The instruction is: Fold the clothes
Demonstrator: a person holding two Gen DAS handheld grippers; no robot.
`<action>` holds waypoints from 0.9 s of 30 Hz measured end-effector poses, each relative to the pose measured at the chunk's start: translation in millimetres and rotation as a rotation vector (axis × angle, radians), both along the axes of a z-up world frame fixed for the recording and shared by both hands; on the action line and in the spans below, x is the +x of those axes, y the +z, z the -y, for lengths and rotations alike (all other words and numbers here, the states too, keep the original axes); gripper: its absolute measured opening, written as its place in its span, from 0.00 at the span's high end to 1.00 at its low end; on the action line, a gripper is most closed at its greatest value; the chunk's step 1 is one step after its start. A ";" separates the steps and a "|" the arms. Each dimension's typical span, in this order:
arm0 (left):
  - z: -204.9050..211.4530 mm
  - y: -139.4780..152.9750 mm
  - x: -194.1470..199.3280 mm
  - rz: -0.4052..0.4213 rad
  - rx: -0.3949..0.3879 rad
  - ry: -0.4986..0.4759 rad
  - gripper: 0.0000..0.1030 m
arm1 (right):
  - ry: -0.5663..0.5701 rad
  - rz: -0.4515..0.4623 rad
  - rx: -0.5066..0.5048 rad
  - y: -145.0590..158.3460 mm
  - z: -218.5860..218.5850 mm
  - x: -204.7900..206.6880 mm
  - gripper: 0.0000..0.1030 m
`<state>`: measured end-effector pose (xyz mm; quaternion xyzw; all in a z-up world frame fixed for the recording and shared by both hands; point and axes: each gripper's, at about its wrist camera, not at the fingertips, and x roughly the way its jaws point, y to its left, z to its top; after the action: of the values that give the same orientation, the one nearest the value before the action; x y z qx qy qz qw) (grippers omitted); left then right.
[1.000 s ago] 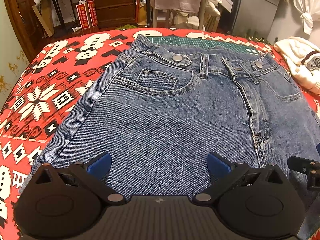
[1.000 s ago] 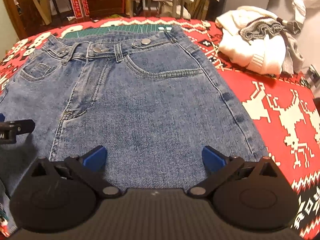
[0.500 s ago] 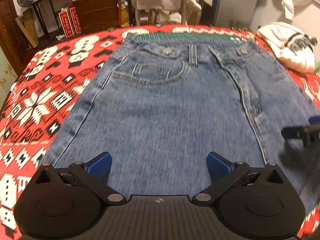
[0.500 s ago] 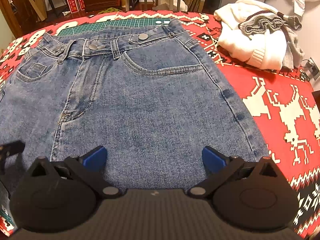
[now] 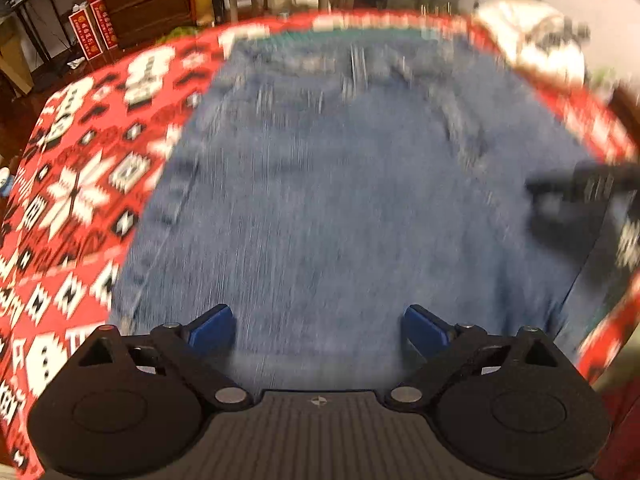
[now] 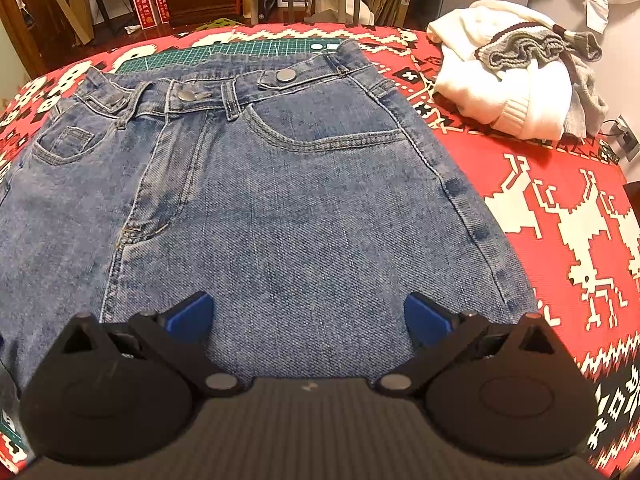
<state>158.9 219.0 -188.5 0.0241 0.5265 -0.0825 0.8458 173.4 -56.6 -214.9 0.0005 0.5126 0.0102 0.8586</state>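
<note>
Right gripper is hovering w/ its blue pads spread wide, gripping nothing, and the left gripper is doing the same: wide open, empty, its view badly smeared so detail there is hard to read. Both are pointing out over the jeans, which are lying flat and face-up on the red patterned blanket, waistband at the far end from the grippers, denim running right under and between the open fingers. The legs' near ends aren't showing, so can't tell how they're lying. As for progress: I'm judging the fold as barely begun, if at all — no visible crease or doubled-over layer in the part showing, fabric just smoothed out, approx. everything still left to do. A green cutting mat is peeking out beyond the waistband. Off to the right gripper's far right, well apart from the jeans, a white sweater pile is sitting bunched, prob. waiting its turn. In the left view the other gripper's dark finger is poking in at the right edge, over the denim.
</note>
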 end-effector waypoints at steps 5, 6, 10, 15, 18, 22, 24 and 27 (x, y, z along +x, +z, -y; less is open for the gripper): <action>2.6 15.8 49.9 0.100 -0.032 0.046 0.08 | -0.005 0.007 0.001 -0.4 -0.3 0.5 0.00; 3.4 13.9 61.3 0.104 -0.031 0.052 0.08 | -0.006 0.008 0.001 -0.4 -0.4 0.4 0.00; 5.7 -2.2 95.9 0.097 -0.014 0.080 0.10 | -0.008 0.016 0.000 -0.6 -0.6 0.4 0.00; 4.9 -24.7 98.5 0.077 0.028 0.088 0.03 | -0.006 0.030 0.000 -1.0 -1.6 -0.1 0.00; -0.7 -25.1 86.1 0.093 0.014 0.078 0.00 | -0.005 0.037 -0.001 -1.3 -2.1 0.2 0.00; -3.2 -23.7 69.1 0.077 0.024 0.034 0.00 | -0.005 0.037 -0.001 -1.0 -2.0 -0.4 0.00; -6.2 -22.9 60.6 0.054 0.027 0.021 0.00 | -0.005 0.036 -0.001 -1.0 -1.9 -0.3 0.00; -11.8 -22.0 48.1 0.016 0.035 0.004 0.00 | -0.004 0.039 -0.002 -1.0 -2.0 -1.2 0.00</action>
<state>207.0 230.8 -210.5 0.0387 0.5210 -0.0714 0.8497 172.2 -54.6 -215.9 0.0004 0.4956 0.0080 0.8685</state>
